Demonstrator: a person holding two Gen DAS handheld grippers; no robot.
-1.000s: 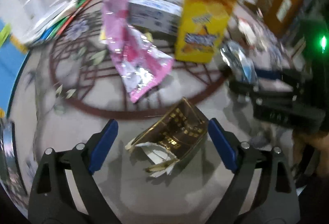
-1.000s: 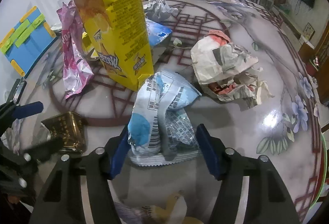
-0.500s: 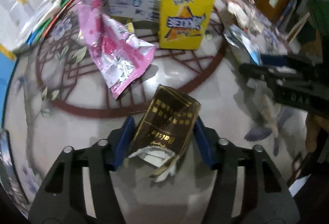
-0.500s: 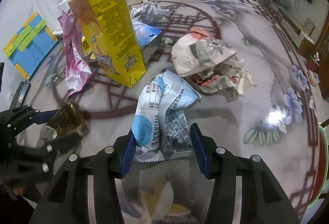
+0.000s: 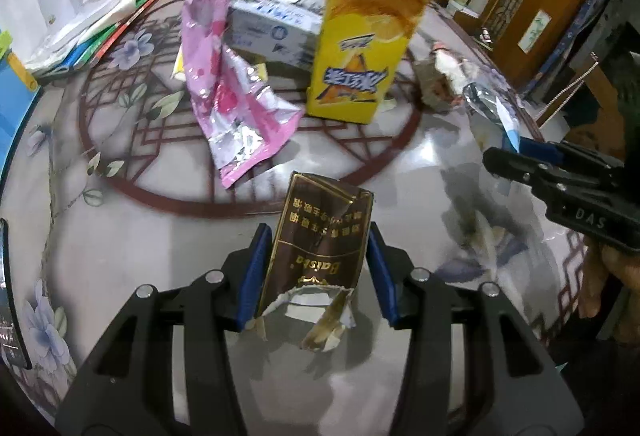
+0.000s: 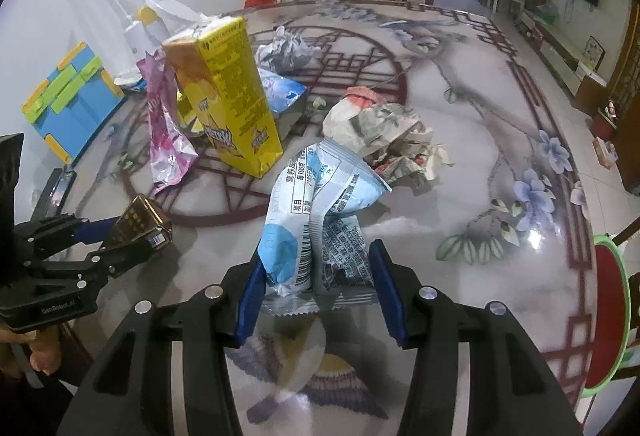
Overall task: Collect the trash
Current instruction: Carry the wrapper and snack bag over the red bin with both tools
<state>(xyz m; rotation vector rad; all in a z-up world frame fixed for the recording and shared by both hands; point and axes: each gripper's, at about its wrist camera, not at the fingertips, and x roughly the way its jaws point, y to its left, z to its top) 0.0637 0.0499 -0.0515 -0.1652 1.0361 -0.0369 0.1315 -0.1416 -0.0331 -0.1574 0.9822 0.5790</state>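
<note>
A torn brown-and-gold cigarette pack (image 5: 320, 232) stands upright between the blue pads of my left gripper (image 5: 319, 252), whose jaws are closing and press on both its sides. The right wrist view shows the same pack (image 6: 144, 222) at the tip of the left gripper (image 6: 128, 242), just above the table. My right gripper (image 6: 319, 268) is shut on a crumpled blue-and-white snack wrapper (image 6: 320, 203), held a little above the table with its shadow beneath. The left wrist view shows the right gripper (image 5: 504, 151) with that wrapper (image 5: 488, 107) at the right.
On the round patterned table (image 6: 480, 155) stand a tall yellow carton (image 5: 360, 47), a pink foil wrapper (image 5: 228, 91) and a white-and-blue box (image 5: 272, 31). Crumpled paper (image 6: 384, 131) lies beyond the right gripper. A blue-and-green case (image 6: 68, 103) sits far left.
The left jaws closed from wide open onto the cigarette pack, which now stands upright. The right jaws tightened on the wrapper and lifted it, and the yellow carton looks farther off.
</note>
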